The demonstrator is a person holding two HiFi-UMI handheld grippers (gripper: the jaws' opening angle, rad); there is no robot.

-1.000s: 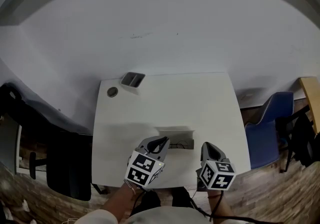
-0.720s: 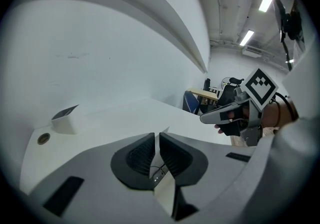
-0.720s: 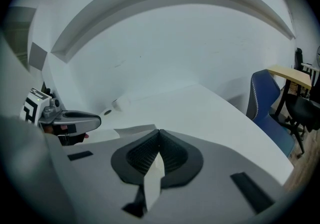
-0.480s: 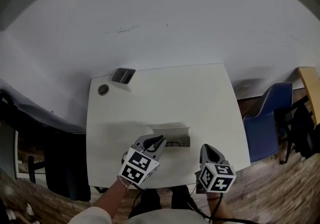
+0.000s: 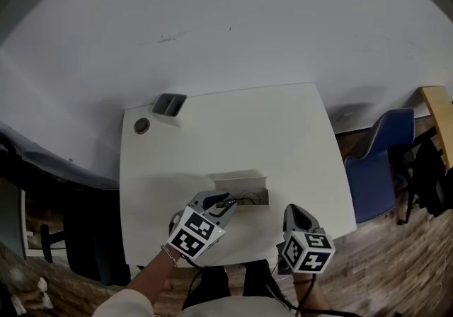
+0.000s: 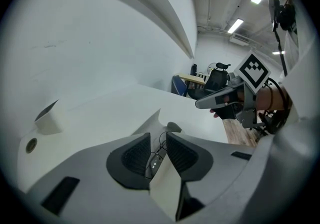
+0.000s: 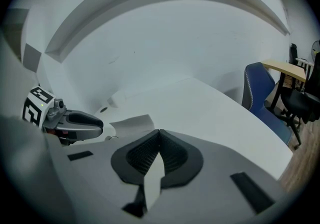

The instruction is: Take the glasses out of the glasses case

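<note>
The glasses case (image 5: 245,184) lies open on the white table (image 5: 283,139), near its front edge. Thin dark glasses (image 5: 248,201) lie in it. My left gripper (image 5: 228,203) is at the case's left end, tilted down. Its jaws have just been opening and now stand apart. In the left gripper view (image 6: 158,140) the dark frame of the glasses (image 6: 161,144) shows in the gap, with the pads off it. Behind it is the case's pale lid (image 6: 150,119). My right gripper (image 5: 291,209) hovers right of the case, shut (image 7: 159,134) with nothing in it.
A small grey holder (image 5: 168,104) and a round cable hole (image 5: 141,125) sit at the table's back left corner. A blue chair (image 5: 386,160) stands right of the table, a dark chair (image 5: 78,238) to its left. A white wall runs behind.
My left gripper has sunk a little and rolled at the case's left end. The right gripper has drifted slightly lower. The head camera's framing has shifted.
</note>
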